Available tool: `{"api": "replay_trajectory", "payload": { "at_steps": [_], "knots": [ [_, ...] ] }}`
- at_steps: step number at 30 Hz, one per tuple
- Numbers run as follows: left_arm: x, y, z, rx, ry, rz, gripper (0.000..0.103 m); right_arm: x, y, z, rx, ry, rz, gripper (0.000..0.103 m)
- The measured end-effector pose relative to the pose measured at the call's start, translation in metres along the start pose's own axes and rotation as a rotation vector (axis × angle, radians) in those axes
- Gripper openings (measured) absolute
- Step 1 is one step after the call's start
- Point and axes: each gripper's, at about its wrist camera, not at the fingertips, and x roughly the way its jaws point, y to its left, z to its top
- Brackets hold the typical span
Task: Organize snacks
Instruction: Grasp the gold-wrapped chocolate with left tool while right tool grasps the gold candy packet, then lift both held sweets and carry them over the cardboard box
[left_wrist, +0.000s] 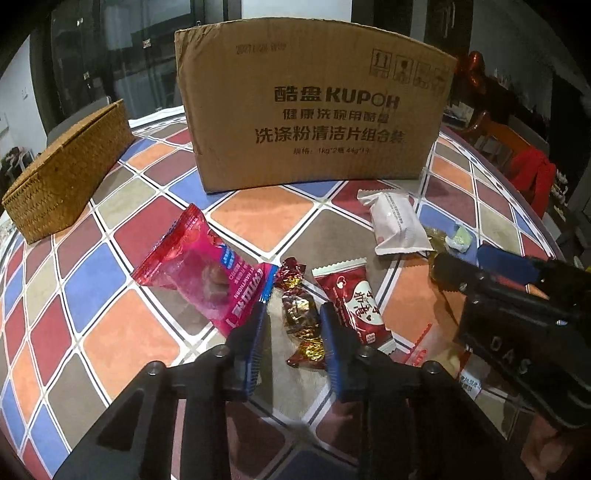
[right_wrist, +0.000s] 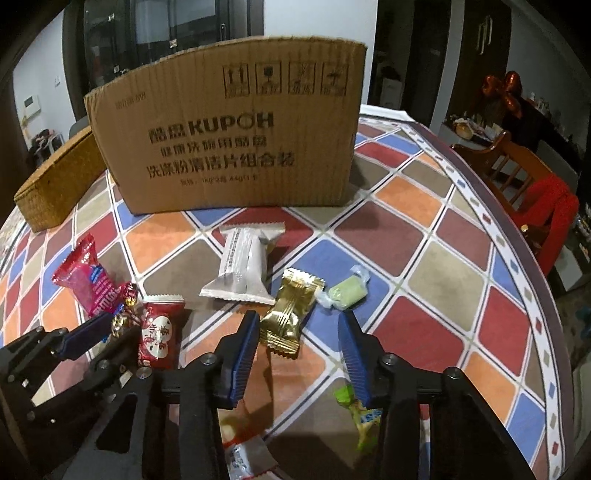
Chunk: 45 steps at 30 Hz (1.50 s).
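Note:
Several wrapped snacks lie on a chequered tablecloth (left_wrist: 110, 332). My left gripper (left_wrist: 293, 312) is open, its blue fingers either side of a red-and-gold twisted candy (left_wrist: 301, 314). A pink hawthorn packet (left_wrist: 199, 273) lies to its left and a red packet (left_wrist: 352, 306) to its right. My right gripper (right_wrist: 299, 325) is open around the lower end of a gold packet (right_wrist: 288, 314). A white packet (right_wrist: 245, 266) and a pale green candy (right_wrist: 347, 291) lie beyond it. A green-yellow candy (right_wrist: 364, 413) lies under the right finger.
A tall cardboard box (left_wrist: 314, 107) stands at the back of the table (right_wrist: 443, 258). A woven basket (left_wrist: 62, 173) sits at the far left. A wooden chair with red cloth (right_wrist: 535, 195) stands beyond the table's right edge. Another packet (right_wrist: 243, 458) lies near the front.

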Motion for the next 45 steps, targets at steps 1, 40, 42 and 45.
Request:
{"api": "replay_trajectory", "payload": {
  "at_steps": [1,40,42,45],
  "knots": [
    [0.001,0.0,0.001,0.0,0.003,-0.003,0.023,0.003,0.001,0.0,0.002,0.007,0.002,0.044],
    [-0.035,-0.004,0.015,0.007,-0.08,-0.015,0.021,-0.029,-0.001,0.008,0.02,-0.053,0.054,0.017],
    [-0.039,-0.005,0.016,0.01,-0.09,-0.013,0.021,-0.034,-0.001,0.01,0.019,-0.064,0.053,0.017],
    [-0.048,-0.008,0.018,0.017,-0.113,-0.011,0.021,-0.042,-0.002,0.012,0.019,-0.082,0.053,0.017]
  ]
}}
